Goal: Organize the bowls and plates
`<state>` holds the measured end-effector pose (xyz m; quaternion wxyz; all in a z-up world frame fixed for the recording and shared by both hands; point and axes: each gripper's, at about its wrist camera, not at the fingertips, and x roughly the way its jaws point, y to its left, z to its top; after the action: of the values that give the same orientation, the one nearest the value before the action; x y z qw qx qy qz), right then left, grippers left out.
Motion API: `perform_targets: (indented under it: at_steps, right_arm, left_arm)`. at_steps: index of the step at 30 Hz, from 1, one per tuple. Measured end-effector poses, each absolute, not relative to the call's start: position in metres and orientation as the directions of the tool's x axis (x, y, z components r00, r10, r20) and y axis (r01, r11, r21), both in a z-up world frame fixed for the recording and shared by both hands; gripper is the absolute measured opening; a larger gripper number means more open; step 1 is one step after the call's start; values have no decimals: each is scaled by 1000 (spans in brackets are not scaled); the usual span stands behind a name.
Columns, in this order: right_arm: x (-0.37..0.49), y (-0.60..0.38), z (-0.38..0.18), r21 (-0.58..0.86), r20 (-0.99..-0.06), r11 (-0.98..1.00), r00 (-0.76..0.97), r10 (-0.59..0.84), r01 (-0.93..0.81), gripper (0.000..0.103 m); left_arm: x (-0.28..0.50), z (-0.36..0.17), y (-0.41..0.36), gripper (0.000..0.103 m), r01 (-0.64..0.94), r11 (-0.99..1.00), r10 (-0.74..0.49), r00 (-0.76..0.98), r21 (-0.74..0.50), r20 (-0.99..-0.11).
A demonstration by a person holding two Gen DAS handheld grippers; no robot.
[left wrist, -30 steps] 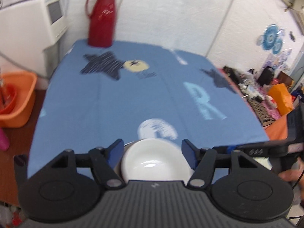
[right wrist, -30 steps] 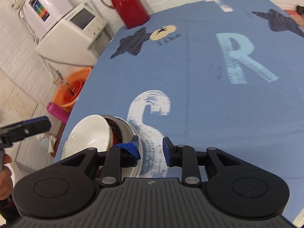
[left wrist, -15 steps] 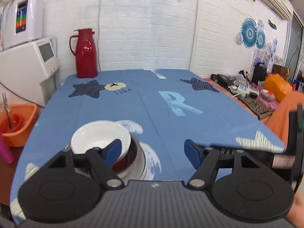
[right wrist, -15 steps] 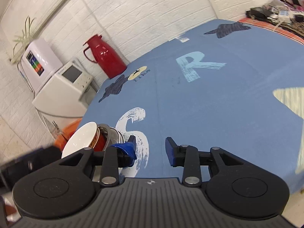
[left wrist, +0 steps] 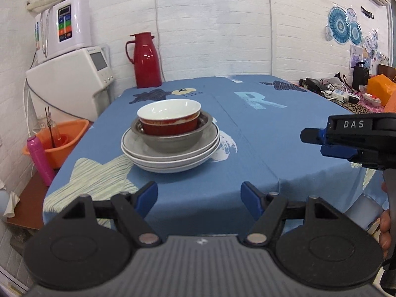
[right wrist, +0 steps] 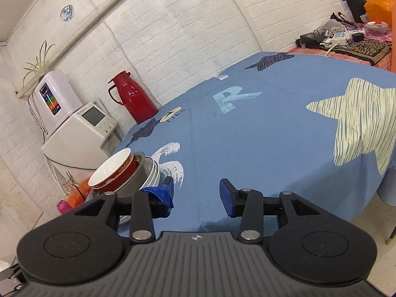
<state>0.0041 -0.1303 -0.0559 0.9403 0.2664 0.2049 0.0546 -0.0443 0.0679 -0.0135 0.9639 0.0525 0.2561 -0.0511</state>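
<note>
Now that both tools have drawn back off the crockery, the stack stands alone on the table (left wrist: 259, 133), well ahead of the left tool (left wrist: 199, 199) and a little to its left; a second ago that tool's fingers sat either side of the white bowl, and the bowl filled the bottom of its view; the left tool now hangs released, jaws wide, nothing between them. The right tool (right wrist: 196, 194) is likewise released and empty; the stack lies just ahead of its left finger, partly hidden behind it, where a moment back it was tight against that finger.

The pile itself reads, from the top: a red bowl with a white inside (left wrist: 169, 116), nested in a grey metal bowl (left wrist: 173, 141), seated on white plates (left wrist: 170, 159); it looks level and settled in the left view.

I judge the stacking done, or very nearly; no other loose dish shows ahead of either tool.
</note>
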Motion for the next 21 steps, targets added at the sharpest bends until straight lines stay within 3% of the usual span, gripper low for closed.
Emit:
perform_targets:
  at_steps: [21]
  right_arm:
    - [3,-106,-55,428,-380,902,895,232,-52,30]
  left_arm:
    - [-42,-23,73,72,57,995,-8,851,77,-526]
